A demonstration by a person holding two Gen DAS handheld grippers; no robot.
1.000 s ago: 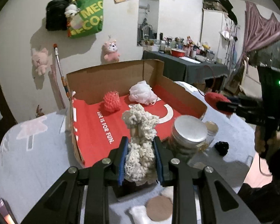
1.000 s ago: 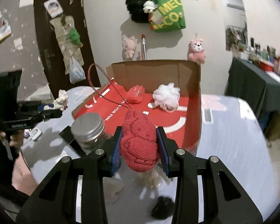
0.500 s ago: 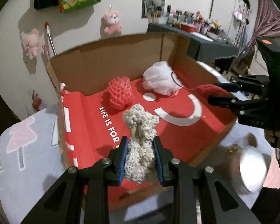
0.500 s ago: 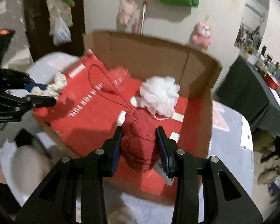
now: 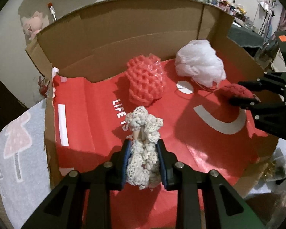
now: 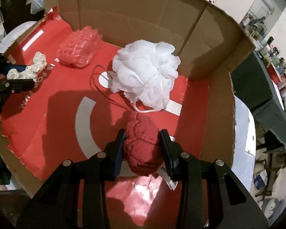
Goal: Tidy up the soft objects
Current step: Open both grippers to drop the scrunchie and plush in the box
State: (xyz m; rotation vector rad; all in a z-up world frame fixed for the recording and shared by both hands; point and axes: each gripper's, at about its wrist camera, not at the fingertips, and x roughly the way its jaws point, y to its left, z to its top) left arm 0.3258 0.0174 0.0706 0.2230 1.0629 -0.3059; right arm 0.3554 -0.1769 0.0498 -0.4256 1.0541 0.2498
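My left gripper is shut on a cream crochet piece and holds it over the front left of the open cardboard box with its red floor. My right gripper is shut on a red plush with a white tag, over the box's right half. In the box lie a pink foam net and a white bath pouf. The right gripper with the plush shows at the right of the left wrist view. The left gripper with the crochet piece shows at the left of the right wrist view.
The box's brown walls stand at the back and right. A light patterned tablecloth lies left of the box. A dark table with clutter stands behind on the right. Jars sit by the box's front right corner.
Both grippers have moved forward and down into the box with their loads still held. The metal-lidded jar has slid out of the middle of both views.
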